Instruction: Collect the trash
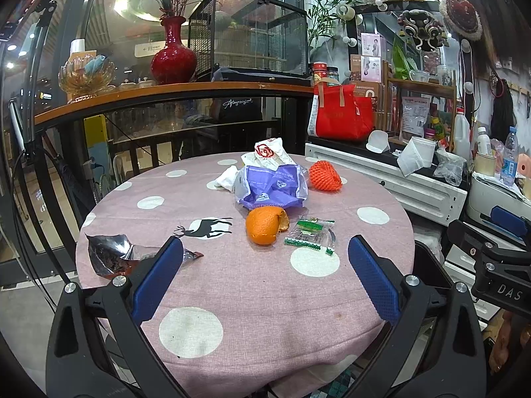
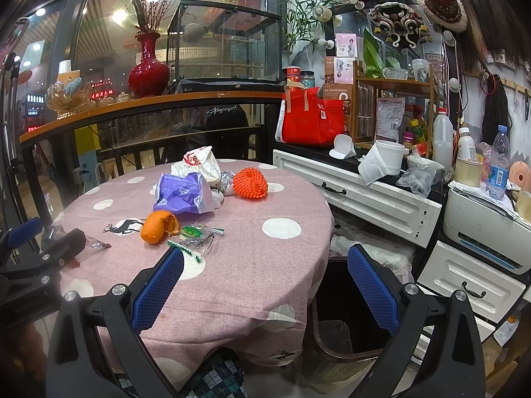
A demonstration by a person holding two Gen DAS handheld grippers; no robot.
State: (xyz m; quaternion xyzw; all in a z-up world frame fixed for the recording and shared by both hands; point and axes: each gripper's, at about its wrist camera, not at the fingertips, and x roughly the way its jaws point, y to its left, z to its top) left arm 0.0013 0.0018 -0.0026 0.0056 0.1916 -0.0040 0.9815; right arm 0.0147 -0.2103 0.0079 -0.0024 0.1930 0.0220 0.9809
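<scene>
A: anything hard to make out? the silver foil wrapper [image 1: 113, 257] is half hidden behind a blue pad of the left gripper [image 1: 265, 255]; print on the purple bag [image 1: 270, 187] too small to read

B: yep; both claws spread wide, holding nothing; right gripper [image 2: 265, 258] hangs over the table edge above a dark bin [image 2: 348, 315]; orange peel [image 1: 265, 225], green candy wrapper [image 1: 310, 233], orange foam net [image 1: 325, 175] all mid-table on the pink dotted tablecloth [image 1: 252, 292]; cluttered shop shelves behind
</scene>
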